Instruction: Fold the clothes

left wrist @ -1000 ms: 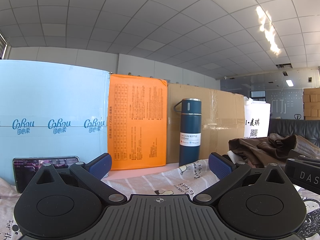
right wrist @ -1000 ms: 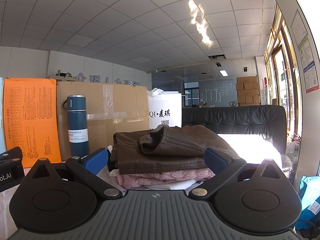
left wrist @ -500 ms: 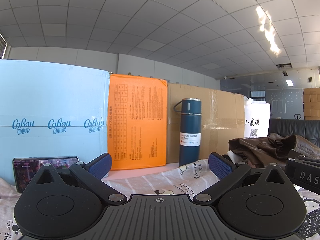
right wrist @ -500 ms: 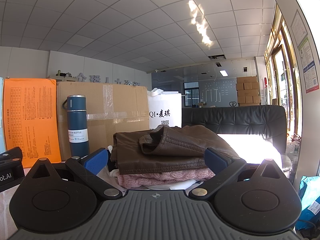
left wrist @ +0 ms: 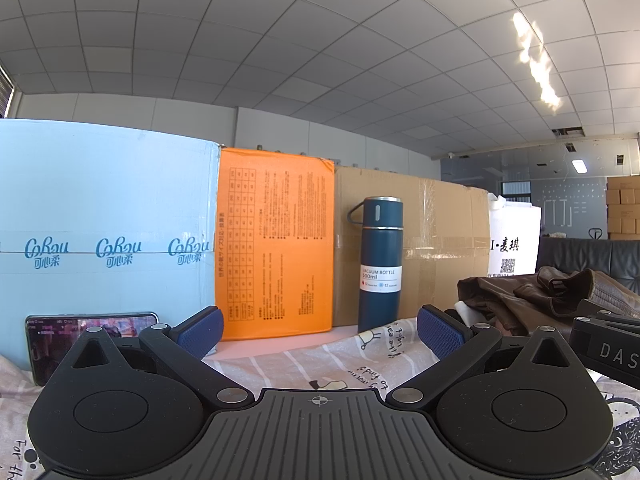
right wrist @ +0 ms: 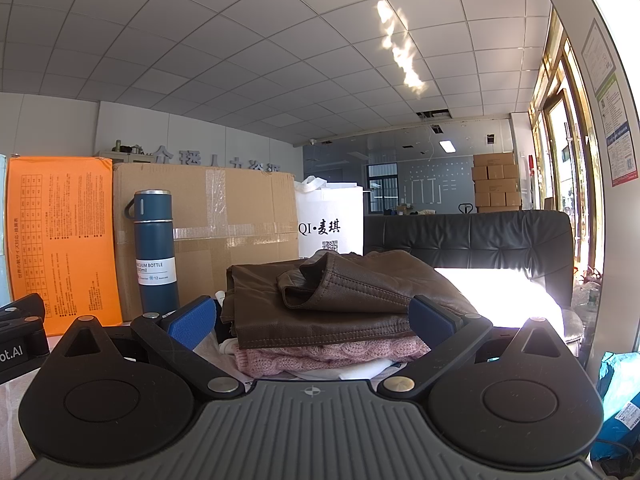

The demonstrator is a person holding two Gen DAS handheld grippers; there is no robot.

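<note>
No change across last second: left claw [left wrist: 318, 330] and right claw [right wrist: 312, 318] both spread, empty (brown jacket [right wrist: 332, 300] untouched), folding not begun

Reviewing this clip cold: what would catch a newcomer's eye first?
Probably the brown leather jacket, folded on top of a pink knit straight ahead of the open right gripper. Next, the dark blue vacuum bottle standing upright before a cardboard box, between the orange box and the clothes.
</note>
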